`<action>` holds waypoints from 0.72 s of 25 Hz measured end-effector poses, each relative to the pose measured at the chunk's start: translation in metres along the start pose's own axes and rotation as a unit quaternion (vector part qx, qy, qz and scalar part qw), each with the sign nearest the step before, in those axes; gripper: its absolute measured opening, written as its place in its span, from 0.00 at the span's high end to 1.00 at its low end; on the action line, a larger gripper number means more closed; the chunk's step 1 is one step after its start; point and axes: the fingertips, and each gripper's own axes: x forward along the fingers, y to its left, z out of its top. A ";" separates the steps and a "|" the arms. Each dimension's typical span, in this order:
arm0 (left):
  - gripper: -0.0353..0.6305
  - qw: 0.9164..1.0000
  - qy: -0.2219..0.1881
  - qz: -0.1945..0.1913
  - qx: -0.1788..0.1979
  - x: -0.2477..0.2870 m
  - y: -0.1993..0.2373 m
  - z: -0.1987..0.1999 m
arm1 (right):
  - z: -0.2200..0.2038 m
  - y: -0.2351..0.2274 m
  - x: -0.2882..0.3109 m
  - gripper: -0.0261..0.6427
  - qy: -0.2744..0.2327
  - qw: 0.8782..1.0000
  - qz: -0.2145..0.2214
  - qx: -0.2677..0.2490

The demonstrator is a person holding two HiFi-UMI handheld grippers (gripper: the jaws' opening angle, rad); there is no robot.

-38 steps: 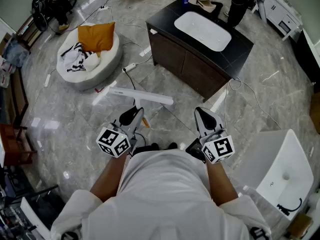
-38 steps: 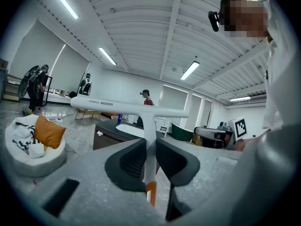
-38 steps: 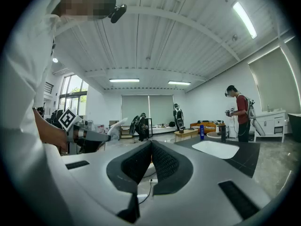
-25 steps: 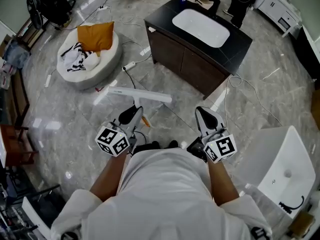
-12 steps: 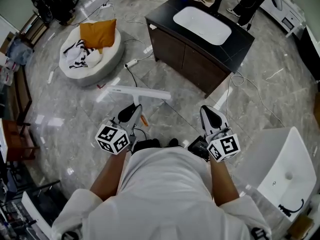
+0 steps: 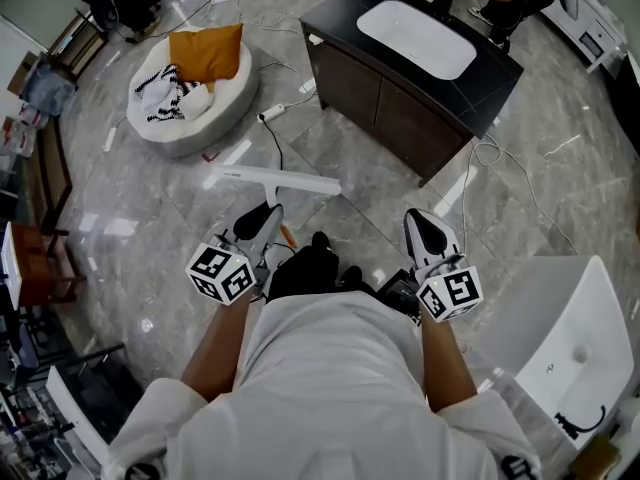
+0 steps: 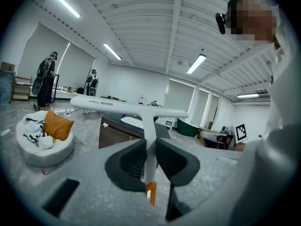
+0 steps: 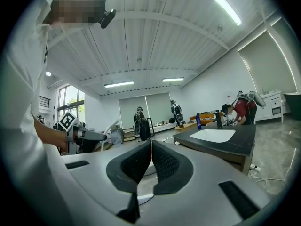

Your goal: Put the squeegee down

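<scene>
A white T-shaped squeegee (image 6: 275, 179) with an orange handle end is held out level over the grey marble floor. My left gripper (image 6: 262, 218) is shut on its handle. In the left gripper view the squeegee (image 7: 127, 108) runs from between the jaws out to its wide white blade, and the orange tip (image 7: 150, 193) pokes back toward the camera. My right gripper (image 6: 425, 228) is held beside it at the right, jaws together with nothing between them. In the right gripper view the right gripper (image 8: 150, 158) faces the vanity.
A dark vanity cabinet (image 6: 400, 98) with a white basin (image 6: 420, 36) stands ahead. A round white cushion bed (image 6: 190, 93) with an orange pillow lies at the left. Cables (image 6: 500, 168) trail across the floor. A white tub (image 6: 560, 348) is at the right. A person in red (image 8: 242, 109) leans at the vanity.
The view has shifted, so the vanity and cushion bed sit a little higher and to the right. A dark shoe now shows between the grippers. Both grippers keep their hold and position.
</scene>
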 end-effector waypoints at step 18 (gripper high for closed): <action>0.83 0.999 0.017 -0.023 -0.038 0.045 0.012 -0.015 | -0.018 -0.023 0.026 0.94 0.034 0.999 -0.002 0.018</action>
